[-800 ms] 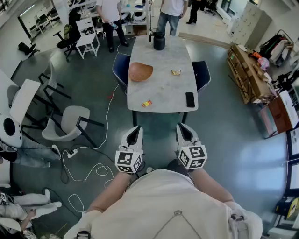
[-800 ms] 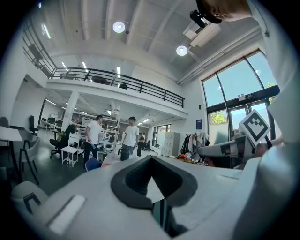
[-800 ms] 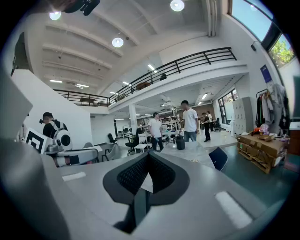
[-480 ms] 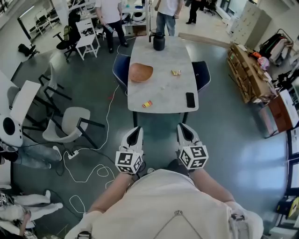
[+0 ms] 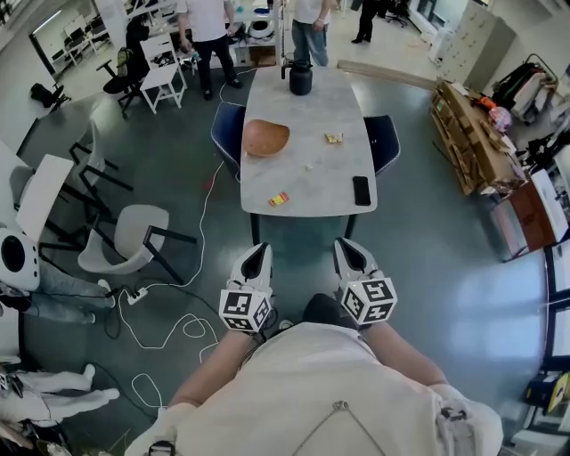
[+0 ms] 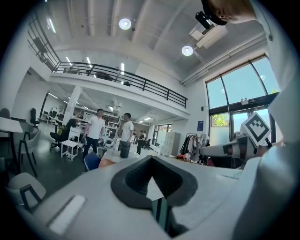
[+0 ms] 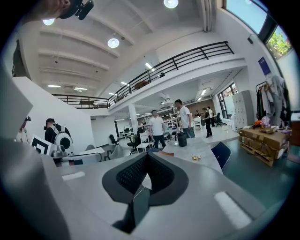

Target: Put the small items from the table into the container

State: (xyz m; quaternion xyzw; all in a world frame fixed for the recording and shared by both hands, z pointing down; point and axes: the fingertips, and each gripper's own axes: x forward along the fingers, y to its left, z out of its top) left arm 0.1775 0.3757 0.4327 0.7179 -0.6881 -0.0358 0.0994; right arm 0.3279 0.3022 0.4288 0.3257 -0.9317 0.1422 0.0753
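Observation:
A long grey table stands some way ahead of me. On it lie a brown bowl, a small red-and-yellow item near the front edge, a yellow packet and a tiny pale item. My left gripper and right gripper are held side by side close to my body, well short of the table. Both are shut with nothing between the jaws. The right gripper view looks over its closed jaws at the table and the packet.
A black phone and a black jug also sit on the table. Blue chairs flank it. White chairs and loose cables are on the floor at left, wooden pallets at right. People stand beyond the table.
The people beyond the far end of the table have shifted a little. Both grippers keep their place and stay shut.

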